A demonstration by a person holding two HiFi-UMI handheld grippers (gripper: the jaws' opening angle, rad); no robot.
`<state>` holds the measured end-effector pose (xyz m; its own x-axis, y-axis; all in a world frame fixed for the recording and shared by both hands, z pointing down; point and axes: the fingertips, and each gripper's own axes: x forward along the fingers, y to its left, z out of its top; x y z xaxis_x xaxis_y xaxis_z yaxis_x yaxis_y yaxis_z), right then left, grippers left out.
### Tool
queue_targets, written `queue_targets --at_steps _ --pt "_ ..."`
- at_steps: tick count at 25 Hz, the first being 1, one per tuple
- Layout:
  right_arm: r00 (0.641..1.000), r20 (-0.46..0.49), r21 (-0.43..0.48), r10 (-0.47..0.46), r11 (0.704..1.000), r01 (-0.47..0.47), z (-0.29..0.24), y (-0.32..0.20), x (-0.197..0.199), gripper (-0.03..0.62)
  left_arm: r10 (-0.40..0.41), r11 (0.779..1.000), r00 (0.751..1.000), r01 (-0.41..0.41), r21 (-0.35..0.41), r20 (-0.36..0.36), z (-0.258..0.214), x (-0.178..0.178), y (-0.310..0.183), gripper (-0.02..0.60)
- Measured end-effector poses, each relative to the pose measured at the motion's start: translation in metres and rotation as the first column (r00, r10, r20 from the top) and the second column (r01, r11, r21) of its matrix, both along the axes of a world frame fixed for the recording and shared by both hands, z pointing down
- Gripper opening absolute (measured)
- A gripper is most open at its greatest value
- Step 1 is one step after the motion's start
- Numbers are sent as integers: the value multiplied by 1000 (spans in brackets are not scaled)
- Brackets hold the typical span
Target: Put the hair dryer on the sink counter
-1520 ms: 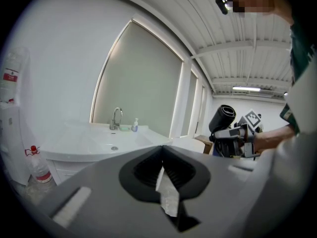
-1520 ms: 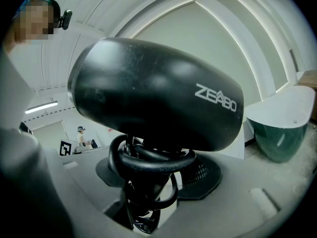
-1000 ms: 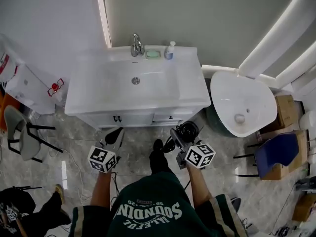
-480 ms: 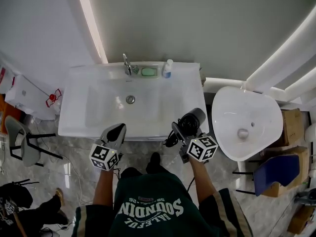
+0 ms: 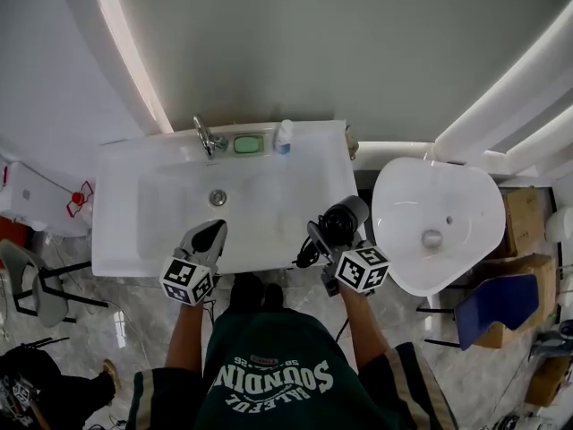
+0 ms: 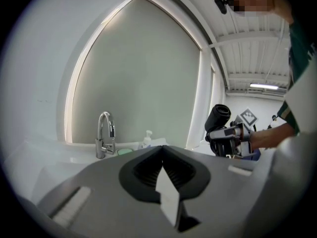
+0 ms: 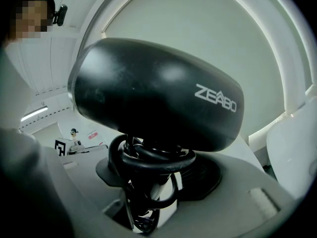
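The black hair dryer [image 5: 344, 220] has its cord coiled round the handle, and my right gripper [image 5: 324, 241] is shut on that handle. It hangs over the front right corner of the white sink counter [image 5: 121, 231]. In the right gripper view the dryer's body [image 7: 158, 90] fills the frame above the jaws of the right gripper [image 7: 157, 175]. My left gripper [image 5: 206, 240] is shut and empty over the counter's front edge, just left of the middle. Seen from the left gripper [image 6: 162, 150], the hair dryer [image 6: 218, 119] is held up at the right.
At the counter's back stand a chrome faucet [image 5: 208, 137], a green soap dish [image 5: 247, 144] and a small bottle [image 5: 284, 135]. A white basin [image 5: 436, 222] sits close on the right. A blue chair [image 5: 494, 299] and cardboard boxes [image 5: 522, 211] lie beyond it, and a grey chair [image 5: 25, 280] stands at the left.
Both grippers have moved forward from over the floor in front of the cabinet to over the counter's front edge. The hair dryer came along in the right gripper.
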<state>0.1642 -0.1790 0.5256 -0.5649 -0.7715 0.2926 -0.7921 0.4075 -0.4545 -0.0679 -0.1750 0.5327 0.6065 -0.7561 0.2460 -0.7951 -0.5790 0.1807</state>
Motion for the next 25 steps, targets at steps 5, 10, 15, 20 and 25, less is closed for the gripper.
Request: queue_targets --at_steps 5,10,15,20,25 --pt "998 -33 -45 50 998 -51 14 -16 17 239 57 998 998 -57 -17 -7 1 16 -35 52" --pt "994 -84 -103 68 992 -77 35 -31 31 239 114 991 993 -114 -62 -12 17 33 -58 52" --pt "986 -145 -152 80 983 -102 58 -46 45 239 163 983 987 -163 -84 -15 26 47 -77 52" --pt "974 -220 -206 61 973 -107 79 -67 55 239 180 978 984 -180 -106 -17 33 47 -91 52" --pt "956 -292 -251 29 962 -106 104 -96 62 238 160 980 987 -160 -121 -16 38 32 -105 52"
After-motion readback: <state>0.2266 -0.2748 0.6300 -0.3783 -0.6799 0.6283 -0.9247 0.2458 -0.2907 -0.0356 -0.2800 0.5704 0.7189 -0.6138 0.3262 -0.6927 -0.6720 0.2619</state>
